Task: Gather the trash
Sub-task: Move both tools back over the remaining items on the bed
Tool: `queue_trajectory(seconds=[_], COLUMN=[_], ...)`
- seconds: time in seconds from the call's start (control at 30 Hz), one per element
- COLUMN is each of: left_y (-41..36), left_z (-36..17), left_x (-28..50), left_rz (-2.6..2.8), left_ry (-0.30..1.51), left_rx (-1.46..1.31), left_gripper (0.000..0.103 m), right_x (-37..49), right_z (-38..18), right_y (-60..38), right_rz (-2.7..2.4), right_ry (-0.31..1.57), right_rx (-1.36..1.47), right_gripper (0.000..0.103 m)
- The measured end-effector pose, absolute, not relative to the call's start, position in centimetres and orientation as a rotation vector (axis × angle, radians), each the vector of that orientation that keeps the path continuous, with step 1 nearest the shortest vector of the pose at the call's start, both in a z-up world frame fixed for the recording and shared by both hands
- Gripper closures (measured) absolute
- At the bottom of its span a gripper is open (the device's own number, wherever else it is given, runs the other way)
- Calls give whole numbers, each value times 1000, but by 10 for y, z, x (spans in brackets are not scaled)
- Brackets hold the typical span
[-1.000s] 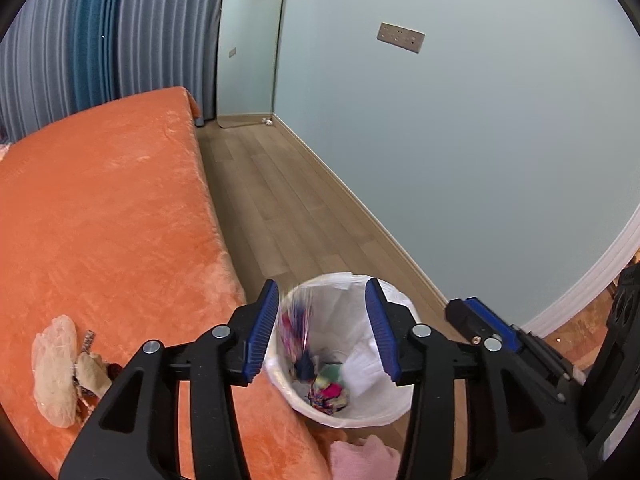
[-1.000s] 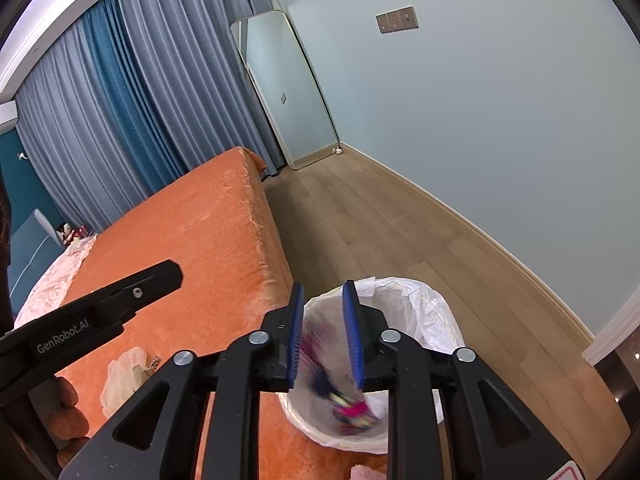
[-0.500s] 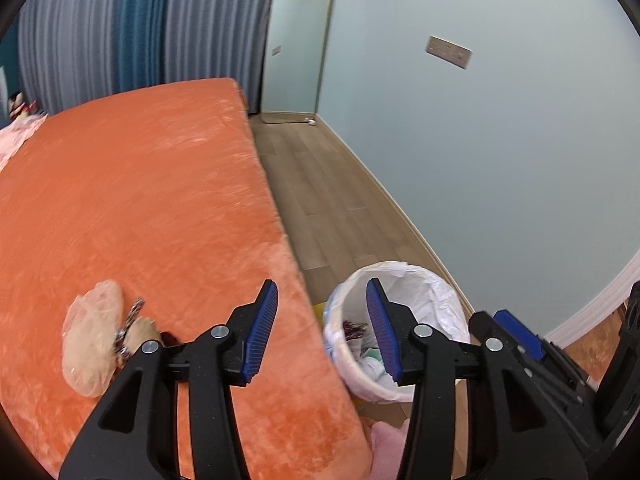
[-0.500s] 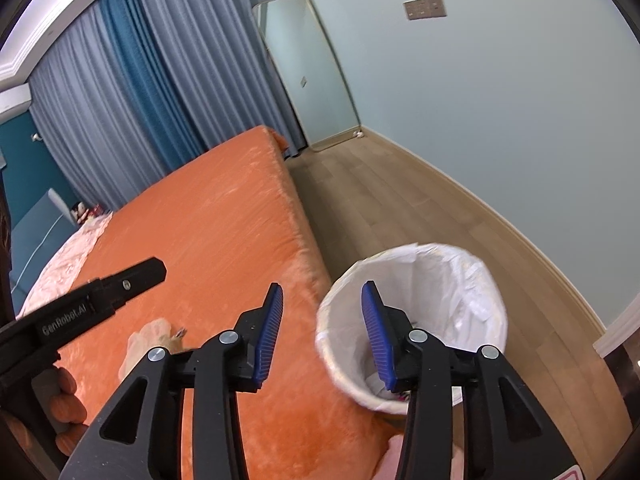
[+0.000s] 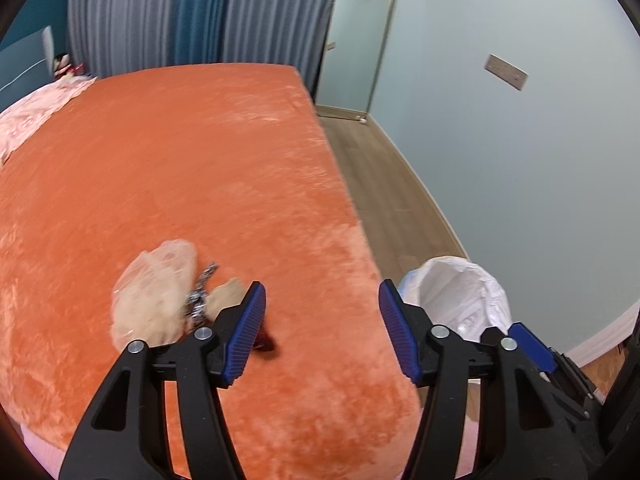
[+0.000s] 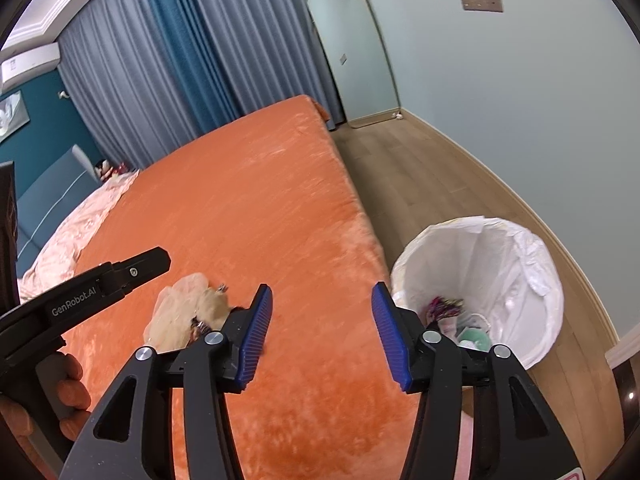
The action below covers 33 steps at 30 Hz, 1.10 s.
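A clear crumpled plastic bag [image 5: 156, 292] lies on the orange bed with a patterned wrapper [image 5: 202, 294] and a small red scrap [image 5: 266, 342] beside it; the bag also shows in the right wrist view [image 6: 180, 312]. My left gripper [image 5: 322, 330] is open and empty above the bed, just right of this litter. My right gripper [image 6: 322, 334] is open and empty over the bed's edge. A bin with a white liner [image 6: 516, 276] stands on the floor to the right, holding colourful trash [image 6: 444, 308]. The bin also shows in the left wrist view [image 5: 460, 292].
The orange bed [image 5: 180, 152] fills the left and middle. A pink blanket [image 5: 36, 116] lies at its far end. Wood floor [image 6: 420, 168] runs between bed and pale wall, with a mirror [image 6: 352, 52] and curtains [image 6: 168, 56] at the back.
My right gripper opened and dropped a colourful wrapper into the bin. Both grippers then swung left, from above the bin to over the bed.
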State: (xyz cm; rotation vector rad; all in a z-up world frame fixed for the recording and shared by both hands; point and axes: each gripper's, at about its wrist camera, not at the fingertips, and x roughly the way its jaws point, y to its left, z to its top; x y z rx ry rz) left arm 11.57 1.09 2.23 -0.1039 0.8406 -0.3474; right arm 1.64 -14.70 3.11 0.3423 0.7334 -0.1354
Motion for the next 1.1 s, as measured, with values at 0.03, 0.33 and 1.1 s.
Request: queue_trajectory(seconds=[0.03, 0.33, 1.1], left_y=[19, 81, 175], left_z=[19, -18, -97], left_x=[116, 125, 160], left_rz=[-335, -221, -90], left_ry=[846, 908, 1031], left_rx=[-110, -161, -222], left_gripper=[46, 42, 32], right_x=[17, 29, 98], right_z=[30, 12, -49], right_y=[-142, -100, -8], right_rz=[-132, -96, 27], right_ry=[736, 783, 917], right_rx=[337, 292, 186], right_gripper=[48, 43, 42])
